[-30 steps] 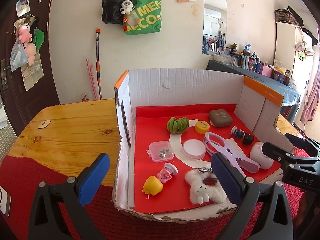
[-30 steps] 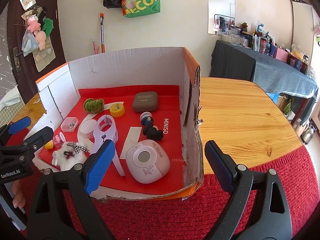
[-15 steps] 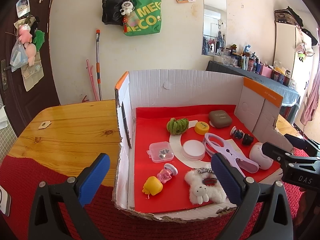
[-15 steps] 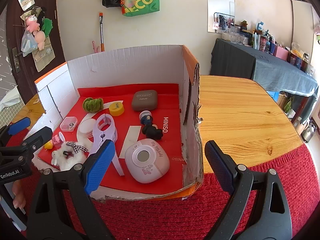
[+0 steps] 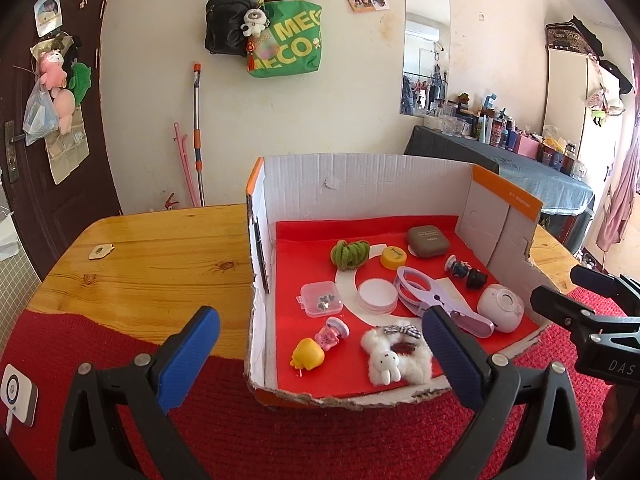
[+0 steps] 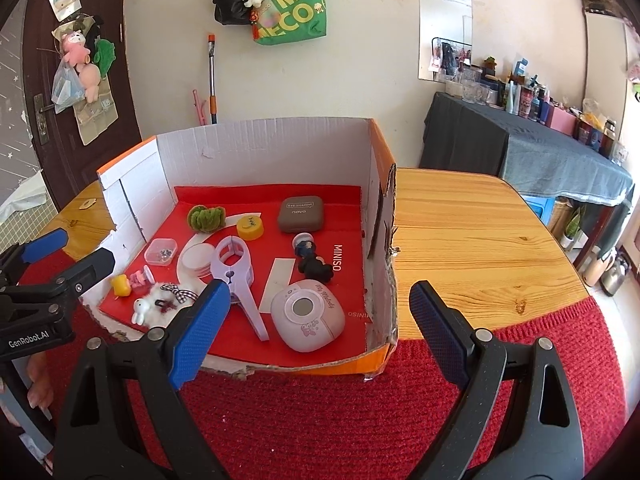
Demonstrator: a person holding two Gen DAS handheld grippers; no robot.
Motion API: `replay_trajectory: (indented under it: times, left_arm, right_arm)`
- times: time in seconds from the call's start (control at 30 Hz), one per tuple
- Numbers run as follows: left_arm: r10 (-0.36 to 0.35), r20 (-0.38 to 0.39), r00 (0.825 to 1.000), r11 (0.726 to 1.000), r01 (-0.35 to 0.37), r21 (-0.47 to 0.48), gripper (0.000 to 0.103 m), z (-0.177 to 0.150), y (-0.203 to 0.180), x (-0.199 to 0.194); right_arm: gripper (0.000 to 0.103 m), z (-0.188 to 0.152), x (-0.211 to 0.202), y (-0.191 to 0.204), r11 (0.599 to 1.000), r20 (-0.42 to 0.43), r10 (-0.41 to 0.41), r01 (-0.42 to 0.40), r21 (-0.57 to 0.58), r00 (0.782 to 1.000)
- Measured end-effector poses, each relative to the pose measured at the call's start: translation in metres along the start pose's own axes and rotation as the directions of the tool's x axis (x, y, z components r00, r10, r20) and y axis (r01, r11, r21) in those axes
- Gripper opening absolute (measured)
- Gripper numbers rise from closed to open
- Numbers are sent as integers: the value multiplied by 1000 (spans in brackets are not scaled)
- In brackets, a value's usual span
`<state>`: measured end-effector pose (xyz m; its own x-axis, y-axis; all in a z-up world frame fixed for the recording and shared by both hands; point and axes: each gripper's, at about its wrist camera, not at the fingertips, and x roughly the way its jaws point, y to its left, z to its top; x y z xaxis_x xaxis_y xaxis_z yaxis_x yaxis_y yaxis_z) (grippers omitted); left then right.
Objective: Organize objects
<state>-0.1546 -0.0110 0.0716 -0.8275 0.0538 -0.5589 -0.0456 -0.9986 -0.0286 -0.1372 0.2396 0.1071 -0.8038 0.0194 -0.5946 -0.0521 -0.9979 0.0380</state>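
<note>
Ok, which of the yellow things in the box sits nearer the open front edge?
The yellow duck-like toy, beside the pink charm; the yellow round cap lies farther back.

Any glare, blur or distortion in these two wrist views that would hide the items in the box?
Left wrist: sharp, daylight even, strong fisheye bending of the box walls and dark corner vignette; slight sheen on the table. Right wrist: likewise sharp, the palette lettering legible, glare only on the mirror; its own fingers cover the clip's lower part.
</note>
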Motion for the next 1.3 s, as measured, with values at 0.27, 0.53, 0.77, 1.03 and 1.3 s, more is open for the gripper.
replay_trajectory:
  times: [0.27, 0.53, 0.77, 1.03, 1.3]
  left_arm:
    - [-33, -82, 996, 999, 31, -26, 103, -29, 1, -22]
    - [-37, -175, 984, 999, 31, -37, 103, -57, -4, -18]
    - [14, -271, 962, 999, -24, -35, 103, -71, -5, 8]
    - [58, -302, 952, 998, -66, -18, 103, -73, -9, 17]
    - [66, -304, 950, 997, -74, -16, 103, -73, -10, 15]
  right_arm:
    - [92, -25, -25, 3, 999, -66, 41, -39, 32, 997]
    - [92, -56, -17, -1, 999, -167, 3, 5, 47, 986]
    - [92, -69, 5, -12, 996, -253, -44, 63, 69, 967]
    - [103, -71, 11, -7, 993, -267, -102, 115, 33, 958]
    - [103, -71, 11, -5, 992, -265, -113, 123, 25, 958]
